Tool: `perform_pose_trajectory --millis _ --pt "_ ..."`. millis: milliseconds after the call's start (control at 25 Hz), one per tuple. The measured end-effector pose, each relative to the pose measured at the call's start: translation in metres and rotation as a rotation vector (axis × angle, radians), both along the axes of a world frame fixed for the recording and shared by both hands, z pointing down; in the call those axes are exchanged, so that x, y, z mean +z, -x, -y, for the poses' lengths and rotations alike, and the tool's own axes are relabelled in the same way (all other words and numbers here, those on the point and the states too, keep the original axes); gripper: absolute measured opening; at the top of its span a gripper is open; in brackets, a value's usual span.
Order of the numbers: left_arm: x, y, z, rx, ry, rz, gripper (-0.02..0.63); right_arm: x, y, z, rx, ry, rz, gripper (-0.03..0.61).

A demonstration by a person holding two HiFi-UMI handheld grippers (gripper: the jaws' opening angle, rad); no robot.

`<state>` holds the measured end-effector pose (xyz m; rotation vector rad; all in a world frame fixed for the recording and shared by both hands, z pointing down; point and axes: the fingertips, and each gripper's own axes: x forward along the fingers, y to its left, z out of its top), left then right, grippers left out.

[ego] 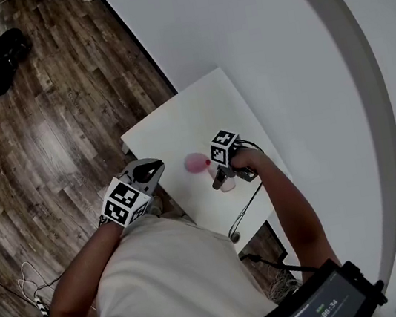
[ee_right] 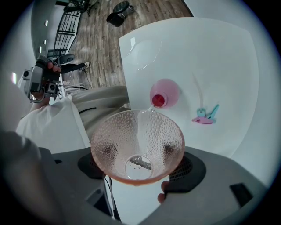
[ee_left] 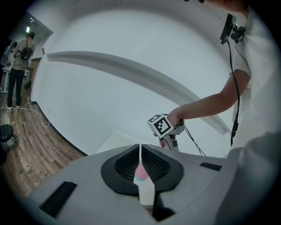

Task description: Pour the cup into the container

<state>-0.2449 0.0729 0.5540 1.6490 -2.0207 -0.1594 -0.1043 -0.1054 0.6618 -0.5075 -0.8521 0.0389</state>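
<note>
My right gripper is shut on a clear, dimpled, pink-tinted cup. The cup is tipped forward, and a thin run of clear liquid goes down its wall to the lip. Just beyond the lip stands the pink container with a red opening, on the white table. From the head view the right gripper sits just right of the pink container. My left gripper hovers at the table's left edge, shut and holding nothing. The left gripper faces the right gripper.
A small pink and teal item lies on the table right of the container. Cables hang off the table's near edge. Dark wood floor lies to the left and a white curved wall behind the table. People stand far off.
</note>
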Motion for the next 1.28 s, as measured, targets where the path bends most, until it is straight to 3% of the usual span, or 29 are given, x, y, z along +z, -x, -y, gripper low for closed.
perform_pose_trajectory --millis 1280 --pt "0.0034 -0.0093 0.0022 0.011 0.003 -0.009 0.012 0.0002 0.0012 0.0040 -0.104 0.003 -0.142 0.376"
